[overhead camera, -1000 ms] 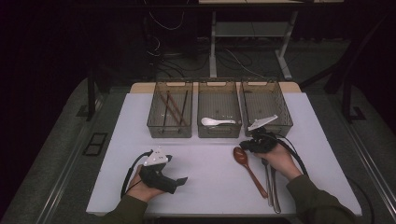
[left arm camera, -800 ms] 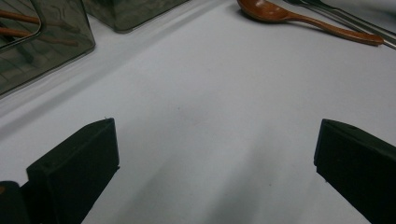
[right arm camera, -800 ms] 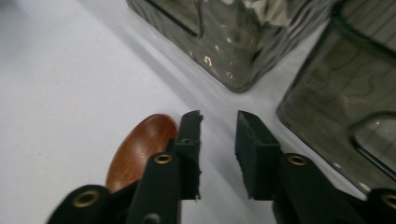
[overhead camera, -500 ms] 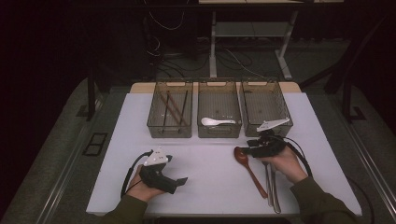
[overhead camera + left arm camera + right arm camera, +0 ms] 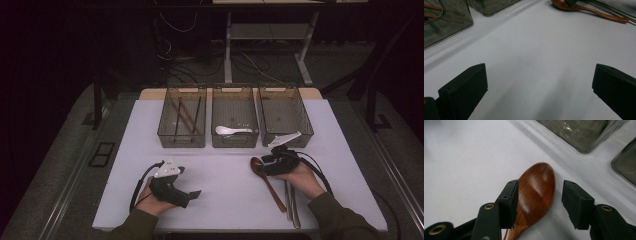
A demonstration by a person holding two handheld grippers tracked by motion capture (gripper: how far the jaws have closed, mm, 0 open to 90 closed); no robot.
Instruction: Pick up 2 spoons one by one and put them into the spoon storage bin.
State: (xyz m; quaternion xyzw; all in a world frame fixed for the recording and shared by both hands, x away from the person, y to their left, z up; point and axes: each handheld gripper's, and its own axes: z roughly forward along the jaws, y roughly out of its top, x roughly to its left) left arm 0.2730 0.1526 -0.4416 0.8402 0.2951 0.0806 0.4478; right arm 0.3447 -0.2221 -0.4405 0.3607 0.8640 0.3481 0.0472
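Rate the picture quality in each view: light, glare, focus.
High view: dim, dark surroundings, the white table evenly lit. Left gripper view: soft shadows on the table, near jaws slightly blurred. Right gripper view: sharp wooden spoon with a glossy highlight; the bins behind it are blurred.

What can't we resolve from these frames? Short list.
- Wooden spoon handle: right gripper view, cut off by the bottom edge behind the jaws.
- Metal utensils beside it: high view, too thin and dark to tell type or count.
- Left bin contents: high view, dark sticks blurred behind tinted walls.
- Left gripper jaws: high view, too small; left gripper view shows them apart.
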